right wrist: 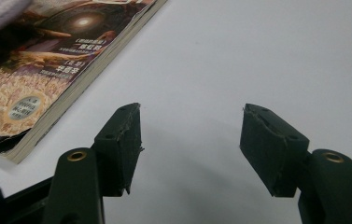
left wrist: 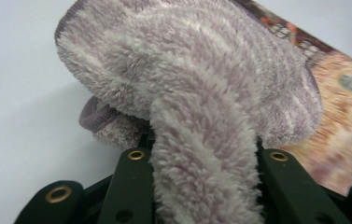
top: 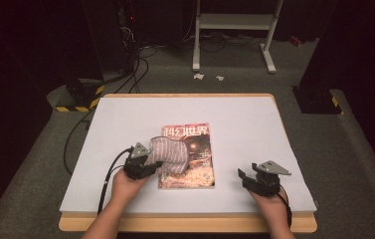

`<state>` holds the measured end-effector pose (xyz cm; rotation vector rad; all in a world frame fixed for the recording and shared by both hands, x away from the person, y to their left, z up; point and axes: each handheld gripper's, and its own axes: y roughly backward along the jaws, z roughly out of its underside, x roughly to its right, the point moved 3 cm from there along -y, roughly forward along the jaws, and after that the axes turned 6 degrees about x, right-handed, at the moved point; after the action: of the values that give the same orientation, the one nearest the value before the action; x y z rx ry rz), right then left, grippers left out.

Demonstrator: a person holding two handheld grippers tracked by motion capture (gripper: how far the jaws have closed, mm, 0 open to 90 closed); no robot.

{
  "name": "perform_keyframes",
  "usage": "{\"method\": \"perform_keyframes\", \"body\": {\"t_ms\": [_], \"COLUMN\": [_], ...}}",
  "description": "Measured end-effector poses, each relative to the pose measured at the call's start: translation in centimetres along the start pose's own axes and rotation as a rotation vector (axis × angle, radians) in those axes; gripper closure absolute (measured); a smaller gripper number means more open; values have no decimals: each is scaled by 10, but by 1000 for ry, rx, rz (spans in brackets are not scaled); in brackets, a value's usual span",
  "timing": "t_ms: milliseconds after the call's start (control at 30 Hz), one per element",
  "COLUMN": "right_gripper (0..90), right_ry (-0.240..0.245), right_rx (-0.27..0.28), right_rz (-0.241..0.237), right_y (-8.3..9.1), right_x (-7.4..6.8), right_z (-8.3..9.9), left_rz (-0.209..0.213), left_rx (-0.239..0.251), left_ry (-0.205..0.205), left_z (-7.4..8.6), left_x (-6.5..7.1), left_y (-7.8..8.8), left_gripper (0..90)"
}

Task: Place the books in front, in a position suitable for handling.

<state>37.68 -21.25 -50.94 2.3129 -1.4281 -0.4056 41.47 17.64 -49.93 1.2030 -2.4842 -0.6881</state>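
The left gripper (top: 151, 163) is clamped on a fold of the fluffy grey cloth (top: 171, 153), which is bunched over the left part of the magazine (top: 195, 167) on the white worktop (top: 244, 124). The right gripper (right wrist: 190, 149) rests on the worktop just right of the magazine, its jaws apart around nothing.

I worked in what looked like a lab or recording studio: dark walls surrounded my wooden table under its pale grey sheet (top: 185, 109), black cables (top: 135, 74) trailed over grey carpet, a white metal stand (top: 234, 22) stood behind, and yellow-black hazard-striped bases (top: 78, 102) flanked it.
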Motion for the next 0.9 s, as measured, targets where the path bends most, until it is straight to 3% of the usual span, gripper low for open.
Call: {"method": "perform_keyframes", "body": {"t_ms": [167, 400, 900], "right_gripper": [382, 382, 382], "right_ry": [1, 2, 6], "right_rx": [3, 3, 0], "right_rz": [-3, -7, -15], "right_y": [0, 0, -1], "right_x": [0, 0, -1], "right_z": [0, 0, 0], "left_rz": [-11, 8, 96], "left_rx": [-32, -51, -55], "left_ry": [-14, -34, -99], "left_z": [-5, -11, -32], "left_x": [-8, -1, 52], "left_y": [-18, -36, -77], "left_gripper": [678, 675, 672]}}
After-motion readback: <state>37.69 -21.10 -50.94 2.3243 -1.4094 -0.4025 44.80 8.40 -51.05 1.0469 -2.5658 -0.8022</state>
